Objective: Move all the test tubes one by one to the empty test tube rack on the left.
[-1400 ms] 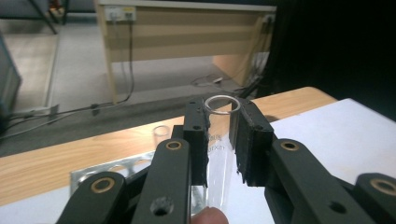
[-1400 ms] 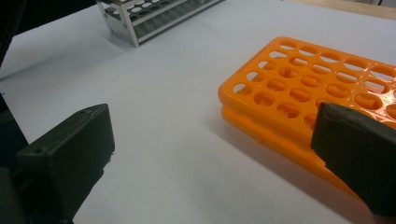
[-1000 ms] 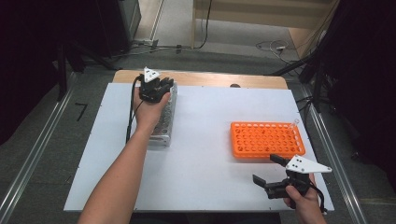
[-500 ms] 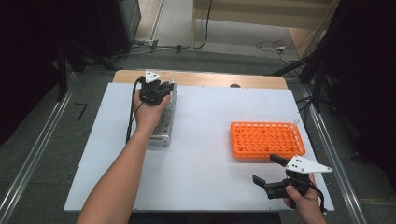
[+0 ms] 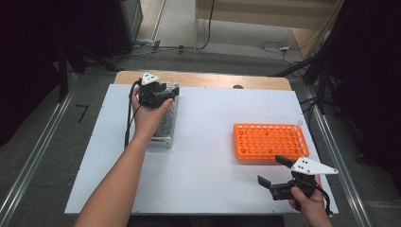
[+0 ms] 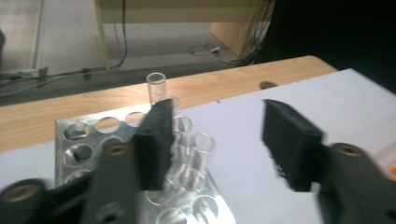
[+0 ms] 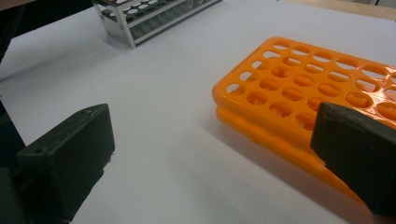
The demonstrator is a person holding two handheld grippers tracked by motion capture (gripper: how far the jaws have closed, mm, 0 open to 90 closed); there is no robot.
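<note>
Nearby, orange rack [image 5: 271, 141] beside right gripper [image 5: 275, 171], metal rack [image 5: 165, 124] under left gripper [image 5: 166, 93]

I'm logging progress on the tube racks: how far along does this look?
Done: little to show; the orange rack looks almost entirely empty holes. In hand: the left tool hovers over the metal rack by its glass tubes; its jaws have just been opening and grip nothing. The right tool waits open beside the orange rack. Left: seemingly all the tube moving.
</note>
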